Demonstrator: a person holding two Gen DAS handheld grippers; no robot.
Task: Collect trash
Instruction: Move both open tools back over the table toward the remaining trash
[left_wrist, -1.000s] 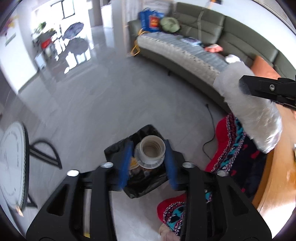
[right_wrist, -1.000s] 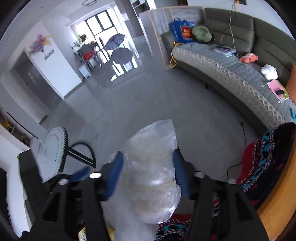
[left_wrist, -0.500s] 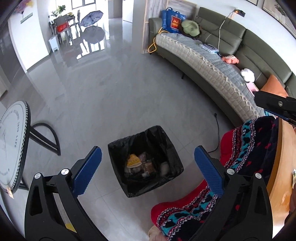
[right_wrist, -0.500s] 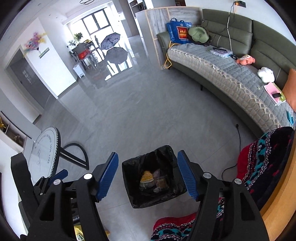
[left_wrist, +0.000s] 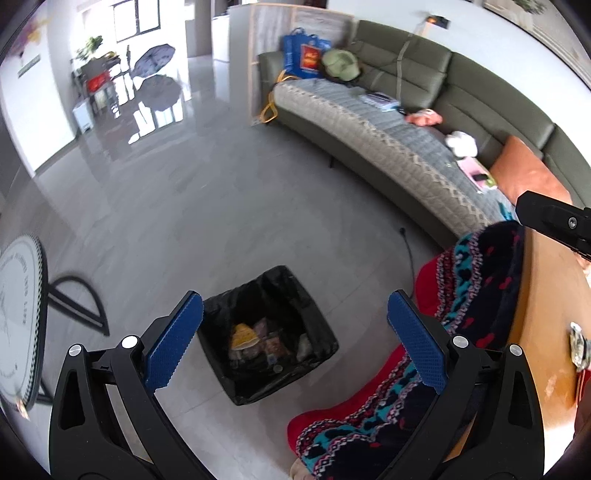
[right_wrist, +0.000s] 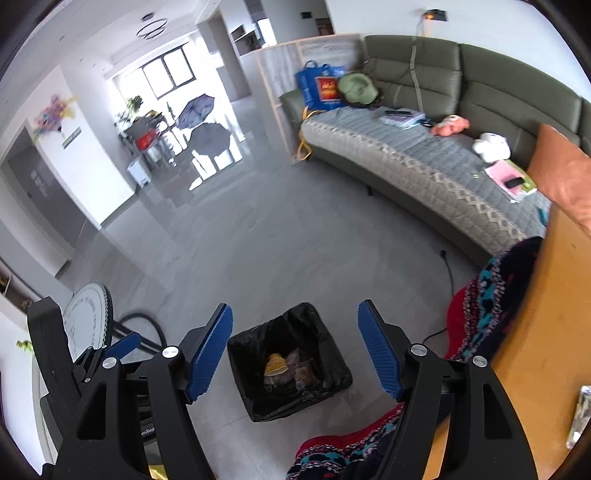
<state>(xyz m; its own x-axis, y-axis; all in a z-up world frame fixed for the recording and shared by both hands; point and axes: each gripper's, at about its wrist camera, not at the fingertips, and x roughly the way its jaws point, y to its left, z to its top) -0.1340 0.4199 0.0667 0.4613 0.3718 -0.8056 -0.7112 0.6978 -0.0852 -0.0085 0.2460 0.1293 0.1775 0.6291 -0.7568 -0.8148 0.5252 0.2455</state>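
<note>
A bin with a black liner (left_wrist: 258, 286) (right_wrist: 308, 314) stands on the grey floor, with a yellow piece (left_wrist: 242, 334) (right_wrist: 275, 363) and other rubbish inside. My left gripper (left_wrist: 294, 299) hovers above it, wide open, with nothing between its blue pads. My right gripper (right_wrist: 294, 306) is also over the bin, its jaws still opening and empty. A crumpled wrapper (left_wrist: 578, 345) (right_wrist: 581, 413) lies on the wooden table (left_wrist: 543, 332) at the right. Part of the right gripper's black body (left_wrist: 554, 221) shows in the left wrist view.
A patterned red and blue cloth (left_wrist: 480, 280) (right_wrist: 480, 306) hangs over the table edge beside the bin. A round side table (left_wrist: 18, 314) (right_wrist: 86, 314) stands to the left. The long green sofa (left_wrist: 406, 147) runs behind, with a cable (left_wrist: 408, 247) on the floor.
The left gripper let go of a round white cup and the right let go of a clear plastic bag over the bin. Both jaws spread apart and both hands drew back and up.
</note>
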